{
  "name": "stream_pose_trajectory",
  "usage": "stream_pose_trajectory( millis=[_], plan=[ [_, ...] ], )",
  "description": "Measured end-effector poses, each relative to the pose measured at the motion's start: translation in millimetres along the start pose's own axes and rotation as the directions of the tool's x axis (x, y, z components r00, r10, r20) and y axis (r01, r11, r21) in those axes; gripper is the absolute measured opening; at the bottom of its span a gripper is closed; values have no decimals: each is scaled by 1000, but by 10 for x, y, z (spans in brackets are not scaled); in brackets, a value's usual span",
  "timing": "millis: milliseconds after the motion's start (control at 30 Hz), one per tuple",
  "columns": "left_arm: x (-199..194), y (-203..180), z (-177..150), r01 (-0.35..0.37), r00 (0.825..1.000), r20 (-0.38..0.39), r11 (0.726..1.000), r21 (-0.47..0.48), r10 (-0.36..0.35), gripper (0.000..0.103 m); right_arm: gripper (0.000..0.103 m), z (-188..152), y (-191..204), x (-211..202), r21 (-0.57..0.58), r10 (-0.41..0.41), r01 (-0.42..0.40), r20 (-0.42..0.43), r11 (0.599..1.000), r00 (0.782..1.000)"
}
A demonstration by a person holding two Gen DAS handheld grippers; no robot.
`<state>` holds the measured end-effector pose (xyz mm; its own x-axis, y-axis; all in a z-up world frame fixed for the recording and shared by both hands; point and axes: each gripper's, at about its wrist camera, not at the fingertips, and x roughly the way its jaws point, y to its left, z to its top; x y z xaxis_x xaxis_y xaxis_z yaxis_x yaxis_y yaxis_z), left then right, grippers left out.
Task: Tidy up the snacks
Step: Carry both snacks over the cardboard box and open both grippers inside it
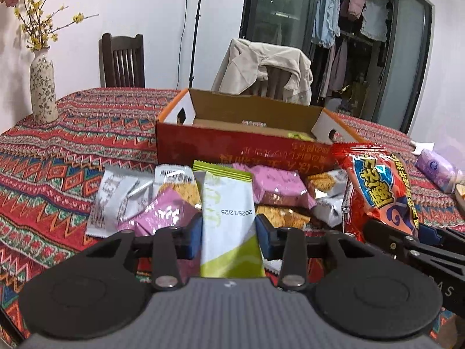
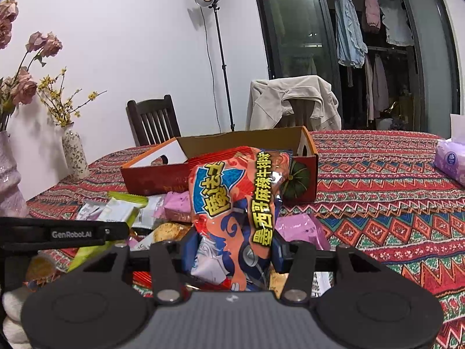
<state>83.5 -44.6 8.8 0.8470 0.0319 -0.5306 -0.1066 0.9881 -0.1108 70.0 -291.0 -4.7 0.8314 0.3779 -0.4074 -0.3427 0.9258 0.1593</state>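
Observation:
My left gripper point(image 1: 229, 232) is shut on a white and green snack packet point(image 1: 228, 218), which stands upright between the blue pads. My right gripper point(image 2: 232, 251) is shut on a red chips bag point(image 2: 241, 203), held upright; the same chips bag point(image 1: 375, 189) shows at the right of the left wrist view. Behind both lies a pile of pink, white and orange snack packets point(image 1: 279, 187) on the tablecloth. Beyond the pile stands an open red cardboard box point(image 1: 244, 145) with a few small packets inside; the box point(image 2: 151, 177) sits behind the bag in the right wrist view.
A patterned red tablecloth point(image 1: 72, 145) covers the table. A flowered vase point(image 1: 43, 90) stands at the far left, and a purple tissue pack point(image 2: 450, 160) lies at the right. Two chairs, one with a beige jacket point(image 1: 267, 67), stand behind the table.

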Motion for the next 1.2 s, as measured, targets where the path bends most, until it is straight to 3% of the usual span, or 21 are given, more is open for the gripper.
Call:
stream_pose_trajectory(
  millis=[533,1033,1200],
  plan=[
    [-93,2,754,75,979,188,997,23,-78,39,49,587,30,239,-34,-35,37,67,999,997],
    [418,4,1523,84,970,230,996,-8,-80,39,49,1322,23,948,-31,-63,65,80,997,995],
    [709,49,1710,71,975,213,997,-33,-63,39,49,1465,6,1253,-32,-80,82,62,996,995]
  ],
)
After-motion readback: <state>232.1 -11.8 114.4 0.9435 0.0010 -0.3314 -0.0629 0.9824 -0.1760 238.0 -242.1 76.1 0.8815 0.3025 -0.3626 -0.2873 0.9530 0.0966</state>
